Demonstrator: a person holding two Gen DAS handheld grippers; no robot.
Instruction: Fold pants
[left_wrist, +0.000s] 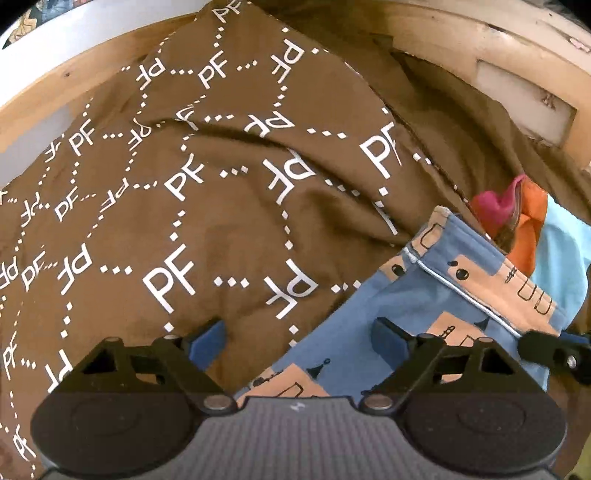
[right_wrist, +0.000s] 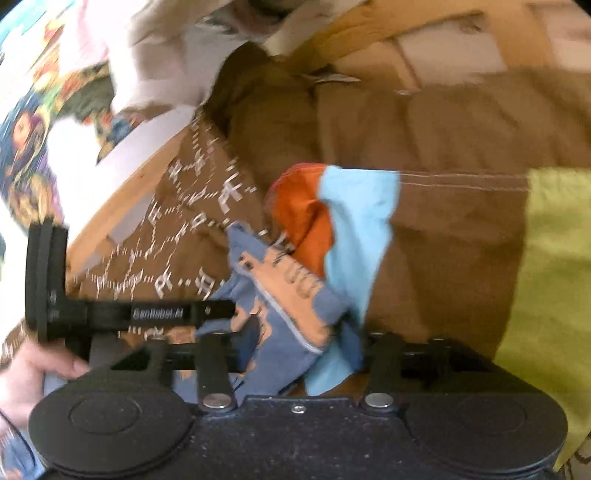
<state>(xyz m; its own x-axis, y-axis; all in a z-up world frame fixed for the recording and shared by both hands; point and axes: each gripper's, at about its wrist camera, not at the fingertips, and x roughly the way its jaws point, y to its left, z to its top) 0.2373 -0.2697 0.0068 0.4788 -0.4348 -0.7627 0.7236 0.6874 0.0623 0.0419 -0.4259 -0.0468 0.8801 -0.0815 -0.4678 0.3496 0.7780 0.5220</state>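
Small blue pants (left_wrist: 417, 295) with peach printed patches and a white-piped pocket lie on a brown bedspread (left_wrist: 192, 206) printed with white "PF" letters. My left gripper (left_wrist: 299, 345) is open, its blue-padded fingers (left_wrist: 207, 338) spread, one over the bedspread and one over the pants' edge. My right gripper (right_wrist: 295, 350) is shut on the pants (right_wrist: 280, 302), which bunch up between its jaws. The left gripper (right_wrist: 218, 310) shows from the side in the right wrist view, touching the same cloth. The right gripper's tip (left_wrist: 546, 350) shows at the pants' right edge.
An orange, pink and light blue garment (left_wrist: 532, 229) lies beside the pants; it also shows in the right wrist view (right_wrist: 351, 221). A wooden bed frame (left_wrist: 480, 40) runs behind. A lime green cloth (right_wrist: 550, 295) lies right. A colourful patterned cloth (right_wrist: 33, 140) is far left.
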